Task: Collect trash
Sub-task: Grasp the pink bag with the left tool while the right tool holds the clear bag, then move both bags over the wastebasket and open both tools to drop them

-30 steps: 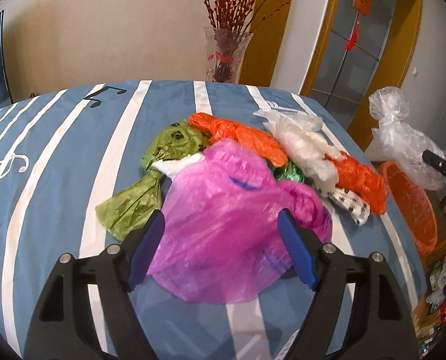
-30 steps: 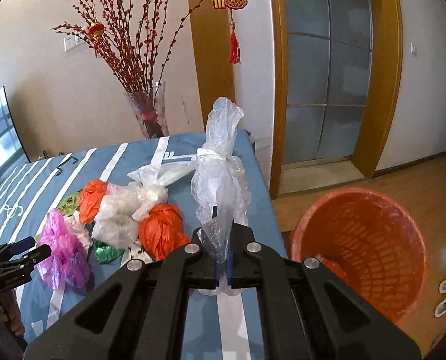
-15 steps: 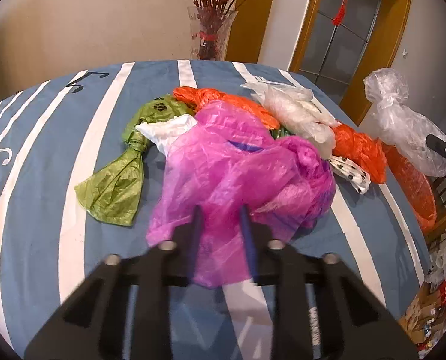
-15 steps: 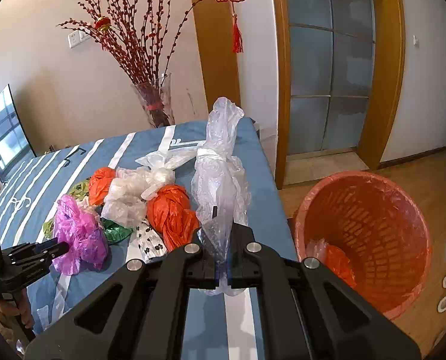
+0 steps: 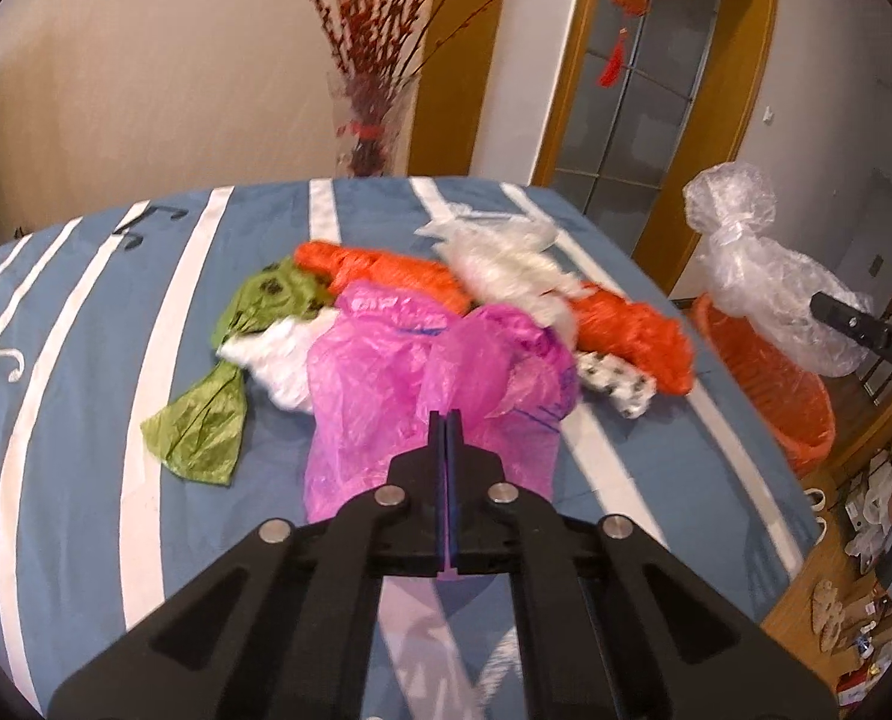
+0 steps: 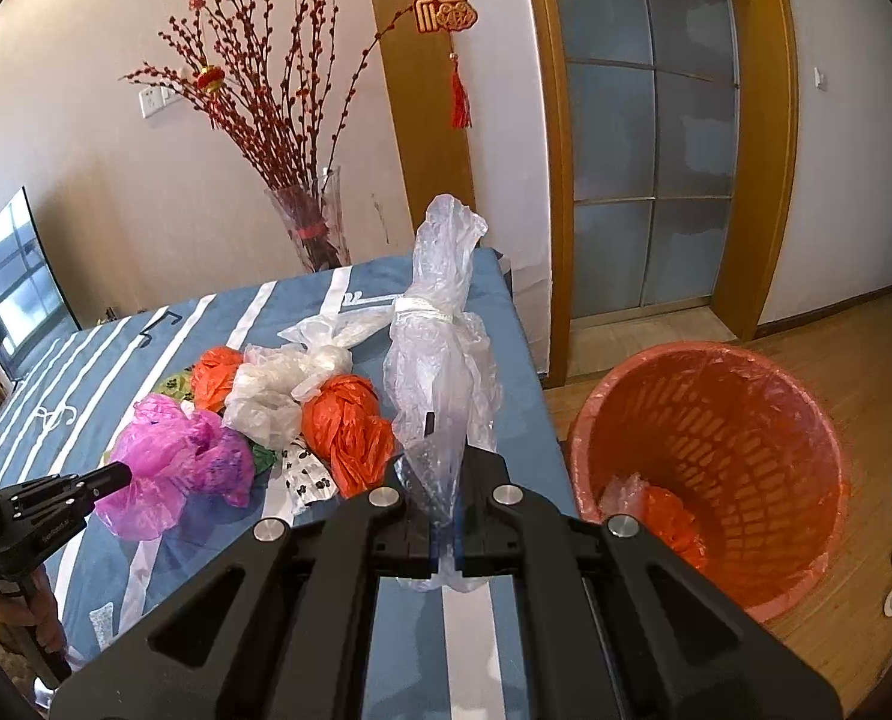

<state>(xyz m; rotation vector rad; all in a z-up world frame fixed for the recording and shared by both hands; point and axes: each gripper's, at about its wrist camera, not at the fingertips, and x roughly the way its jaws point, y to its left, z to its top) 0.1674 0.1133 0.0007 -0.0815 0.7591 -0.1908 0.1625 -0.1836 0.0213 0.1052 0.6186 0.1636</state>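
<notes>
My left gripper (image 5: pixel 446 420) is clenched on the pink bag (image 5: pixel 422 360), which lies at the near edge of the bag pile on the striped table (image 5: pixel 86 360). My right gripper (image 6: pixel 444 450) grasps the clear knotted bag (image 6: pixel 440 354) beside the orange basket (image 6: pixel 716 450).

My left gripper (image 5: pixel 446 420) points down at a slant, its jaws pressed together on pink film. My right gripper (image 6: pixel 444 468) is also clamped, pinching clear plastic.
</notes>
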